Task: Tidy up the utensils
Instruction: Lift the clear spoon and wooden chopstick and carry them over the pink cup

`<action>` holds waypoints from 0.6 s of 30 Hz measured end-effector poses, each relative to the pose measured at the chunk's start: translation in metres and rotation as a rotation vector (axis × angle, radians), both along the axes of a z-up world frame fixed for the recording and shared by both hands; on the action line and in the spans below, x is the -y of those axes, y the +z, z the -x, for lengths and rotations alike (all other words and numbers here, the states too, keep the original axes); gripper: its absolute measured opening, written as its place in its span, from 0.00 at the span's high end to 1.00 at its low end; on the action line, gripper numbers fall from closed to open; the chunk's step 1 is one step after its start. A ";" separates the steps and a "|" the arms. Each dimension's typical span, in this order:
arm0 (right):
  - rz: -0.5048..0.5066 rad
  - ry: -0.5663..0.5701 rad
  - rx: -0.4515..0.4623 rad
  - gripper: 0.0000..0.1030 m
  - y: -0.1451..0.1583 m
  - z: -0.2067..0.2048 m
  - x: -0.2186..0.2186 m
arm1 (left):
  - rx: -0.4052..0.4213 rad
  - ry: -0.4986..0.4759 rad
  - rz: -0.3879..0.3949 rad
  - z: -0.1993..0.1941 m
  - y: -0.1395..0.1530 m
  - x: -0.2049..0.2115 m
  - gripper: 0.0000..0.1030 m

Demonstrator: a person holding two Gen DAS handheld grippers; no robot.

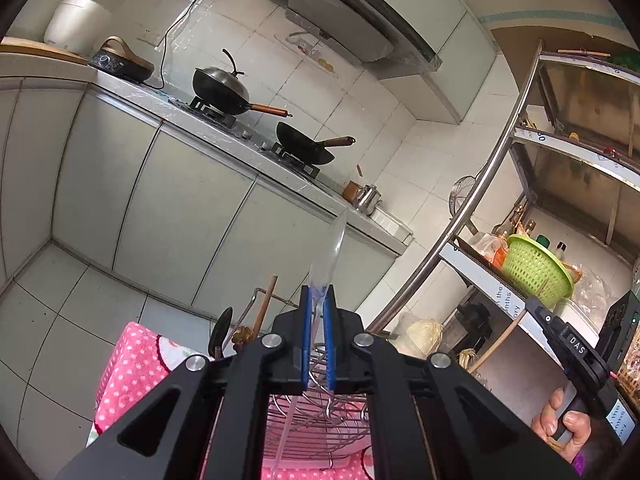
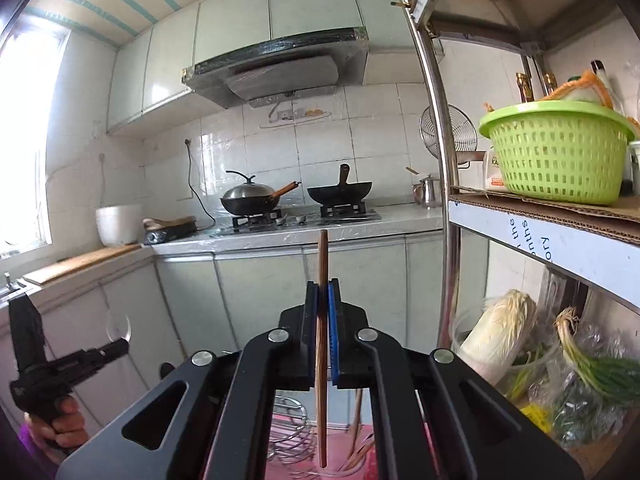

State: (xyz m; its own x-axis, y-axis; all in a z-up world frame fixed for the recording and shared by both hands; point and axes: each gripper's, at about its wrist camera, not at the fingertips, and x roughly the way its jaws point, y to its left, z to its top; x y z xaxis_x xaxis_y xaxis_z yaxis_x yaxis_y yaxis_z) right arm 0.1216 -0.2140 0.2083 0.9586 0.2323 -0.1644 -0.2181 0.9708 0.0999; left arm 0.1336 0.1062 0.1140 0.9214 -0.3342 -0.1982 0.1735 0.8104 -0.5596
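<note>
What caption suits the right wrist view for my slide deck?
Right tool clamps a wooden chopstick upright, facing a stove with two woks.

A home kitchen: woks on gas stove, range hood.

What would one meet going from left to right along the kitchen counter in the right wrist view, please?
White rice cooker → black induction plate → lidded wok → open black wok → steel jug, just before the rack post.
</note>
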 end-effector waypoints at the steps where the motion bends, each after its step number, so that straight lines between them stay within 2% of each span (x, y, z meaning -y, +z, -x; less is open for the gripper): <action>1: 0.004 0.003 -0.012 0.95 -0.006 -0.005 0.000 | 0.002 0.001 0.003 -0.003 -0.001 0.000 0.95; 10: 0.017 0.022 -0.116 0.95 -0.051 -0.022 -0.003 | 0.084 0.044 -0.017 -0.028 -0.011 0.005 0.95; 18: 0.014 0.041 -0.156 0.95 -0.070 -0.019 -0.003 | 0.109 0.076 -0.060 -0.051 -0.040 0.013 0.95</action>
State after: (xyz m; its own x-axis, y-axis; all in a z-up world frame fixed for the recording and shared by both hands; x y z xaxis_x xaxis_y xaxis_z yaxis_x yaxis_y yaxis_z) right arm 0.1406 -0.2109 0.1388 0.9108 0.2674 -0.3145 -0.2405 0.9629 0.1221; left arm 0.1850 0.0932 0.0737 0.9608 -0.2530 -0.1136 0.1672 0.8552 -0.4906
